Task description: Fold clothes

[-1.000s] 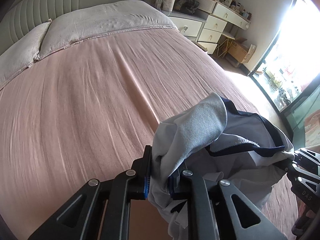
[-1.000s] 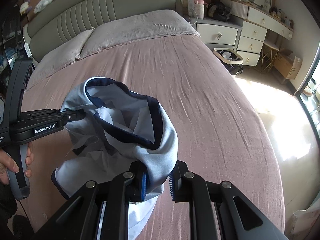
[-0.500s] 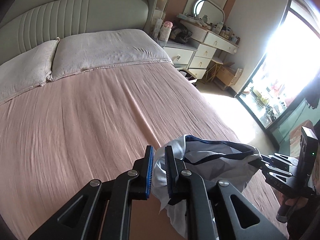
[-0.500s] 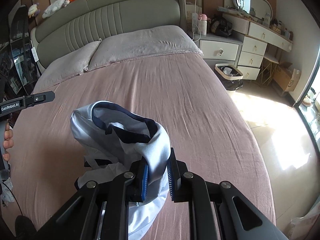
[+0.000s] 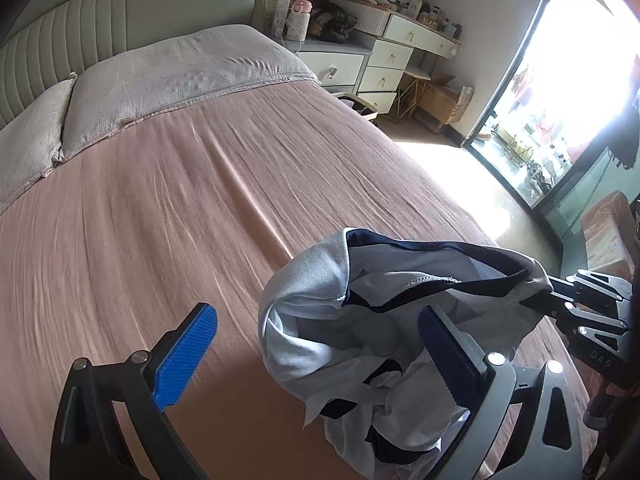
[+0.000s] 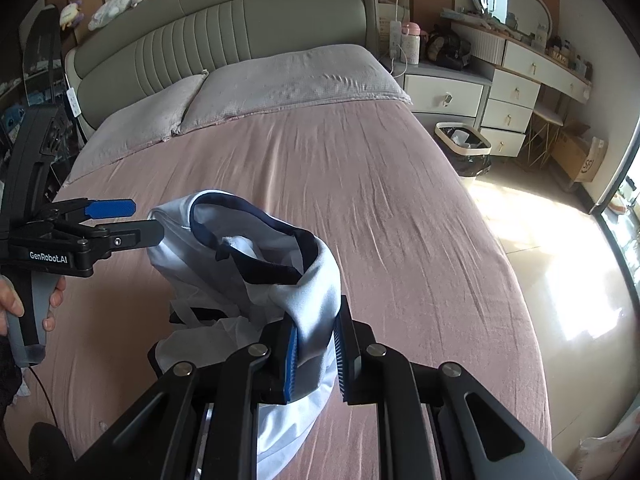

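Note:
A light-blue garment [image 5: 308, 280] with navy trim hangs bunched above the pink bed sheet [image 5: 160, 200]. My left gripper [image 5: 316, 316] has its jaws opening wide. The cloth sags between the blue pads [image 5: 188, 352] and leans on the right-hand finger, but nothing pinches it. In the right wrist view the left gripper [image 6: 144, 221] stands at the garment's [image 6: 320, 280] left edge, its lower finger against the cloth. My right gripper [image 6: 316, 332] is shut on a fold of the garment's near edge; the right gripper [image 5: 560, 300] also shows in the left wrist view, gripping the right end.
Two pillows [image 6: 280, 84] and a padded headboard [image 6: 224, 36] lie at the far end of the bed. A nightstand [image 6: 444, 96], a bin [image 6: 462, 144] and a dresser [image 6: 520, 92] stand to the right, past a sunlit floor [image 6: 560, 280]. A hand [image 6: 16, 304] holds the left gripper's handle.
My left gripper was pinching the garment's corner; its jaws have sprung wide apart and let go. The right gripper keeps its hold and the cloth hangs from it.

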### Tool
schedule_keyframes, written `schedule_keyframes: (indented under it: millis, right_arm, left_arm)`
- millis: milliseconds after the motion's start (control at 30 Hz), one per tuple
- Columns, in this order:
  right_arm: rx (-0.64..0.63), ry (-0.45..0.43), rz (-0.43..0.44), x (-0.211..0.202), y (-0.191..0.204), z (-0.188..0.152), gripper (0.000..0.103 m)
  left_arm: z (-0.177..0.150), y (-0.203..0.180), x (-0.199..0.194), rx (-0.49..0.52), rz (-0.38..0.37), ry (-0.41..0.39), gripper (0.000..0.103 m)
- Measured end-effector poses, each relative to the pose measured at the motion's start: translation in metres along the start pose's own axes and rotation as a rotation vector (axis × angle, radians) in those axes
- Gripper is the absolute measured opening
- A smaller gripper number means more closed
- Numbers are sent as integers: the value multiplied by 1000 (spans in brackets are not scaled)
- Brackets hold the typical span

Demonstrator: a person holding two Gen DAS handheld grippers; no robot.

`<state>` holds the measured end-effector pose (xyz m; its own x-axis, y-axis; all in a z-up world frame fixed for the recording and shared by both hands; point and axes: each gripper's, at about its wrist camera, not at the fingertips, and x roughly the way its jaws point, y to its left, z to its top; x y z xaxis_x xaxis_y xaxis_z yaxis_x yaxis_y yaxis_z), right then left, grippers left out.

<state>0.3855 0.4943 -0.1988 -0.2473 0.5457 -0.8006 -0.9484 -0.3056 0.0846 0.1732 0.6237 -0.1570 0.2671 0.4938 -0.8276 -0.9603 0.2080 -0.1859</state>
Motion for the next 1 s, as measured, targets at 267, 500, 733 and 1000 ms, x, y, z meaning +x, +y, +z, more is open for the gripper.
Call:
schedule_keyframes:
  millis: [267, 500, 733, 1000]
  right_arm:
    - [29, 26, 23, 15, -9, 2, 13]
    - [48, 33, 42, 24, -10, 4, 13]
    - [150, 94, 49, 42, -17, -3, 16]
    - [242, 146, 53, 75, -15, -12, 48]
  left_arm:
    - [1, 5, 38, 93, 52, 52, 102]
    - [7, 8, 54, 62, 41, 76, 44]
    - [1, -7, 62, 44, -18, 101, 23]
    - [0, -15, 54, 50, -53, 103, 22]
